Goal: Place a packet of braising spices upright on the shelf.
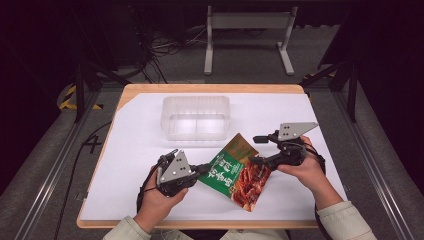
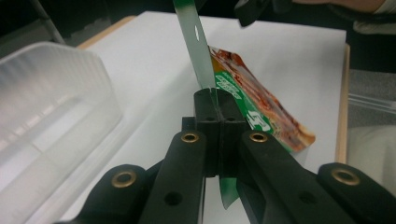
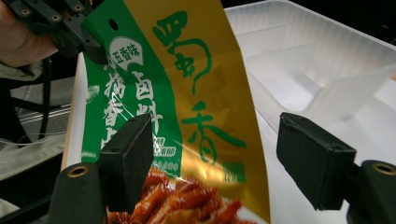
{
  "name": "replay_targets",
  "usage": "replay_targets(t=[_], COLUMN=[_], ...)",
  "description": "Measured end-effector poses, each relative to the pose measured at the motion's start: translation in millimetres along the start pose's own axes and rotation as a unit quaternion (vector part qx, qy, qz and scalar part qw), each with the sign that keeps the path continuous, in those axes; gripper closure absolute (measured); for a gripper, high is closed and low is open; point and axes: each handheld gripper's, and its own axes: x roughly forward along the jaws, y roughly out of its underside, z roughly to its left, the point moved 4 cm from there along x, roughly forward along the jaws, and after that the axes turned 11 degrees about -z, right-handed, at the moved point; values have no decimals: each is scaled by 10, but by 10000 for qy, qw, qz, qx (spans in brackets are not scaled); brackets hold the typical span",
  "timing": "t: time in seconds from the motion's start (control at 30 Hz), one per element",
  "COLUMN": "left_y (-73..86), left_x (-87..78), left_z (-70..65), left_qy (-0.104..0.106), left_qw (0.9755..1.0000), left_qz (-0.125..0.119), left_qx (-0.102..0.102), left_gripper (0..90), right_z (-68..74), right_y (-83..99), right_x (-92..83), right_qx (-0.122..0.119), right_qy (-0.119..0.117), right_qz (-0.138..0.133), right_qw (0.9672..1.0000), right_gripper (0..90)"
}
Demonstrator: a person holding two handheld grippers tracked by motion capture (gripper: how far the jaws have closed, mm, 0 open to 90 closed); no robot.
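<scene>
both forearms in from the near edge, one gripper per hand, angled toward each other.

the left hand (image 1: 159,196) wraps the left gripper (image 1: 206,168) from below, grey plate up, its black fingers (image 2: 206,105) pressed tight together and pointing right and away. the right hand (image 1: 306,169) grips the right gripper (image 1: 256,150) from behind, plate tilted up, pointing left; its fingers (image 3: 128,158) stand wide apart, nothing pressed between them. pale sleeves cover both wrists.
</scene>
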Motion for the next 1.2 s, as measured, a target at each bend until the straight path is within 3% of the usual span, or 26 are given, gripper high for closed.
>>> replay_targets(t=[0.17,0.23,0.37,0.53,0.67,0.9,1.03,1.2], left_y=[-111,-137,-176,-215,-212,-193,-196,-181], left_x=[-12,-11,7,19,23,31,29,28], left_z=[-71,-92,-109,-136,-142,-130,-136,-116], left_qy=[74,109,98,119,110,97,110,101], left_qw=[9992,9990,9987,9982,9982,9985,9984,9987], left_qz=[-136,-175,-224,-267,-279,-263,-305,-340], left_qx=[356,397,443,524,517,469,464,375], left_gripper=[899,900,899,899,899,898,898,897], right_z=[-8,-18,31,101,104,192,192,195], right_y=[-92,-127,-157,-130,-123,-119,-128,-144], right_x=[128,165,232,319,326,333,337,326], right_qx=[-60,-42,-32,-45,-217,-613,-754,-716], right_qy=[-337,-532,-1070,-1535,-1592,-1659,-1466,-1422], right_qz=[-24,-61,26,201,398,896,944,972], right_qw=[9994,9986,9943,9879,9862,9801,9818,9825], right_gripper=[272,274,318,333,427,579,762,831])
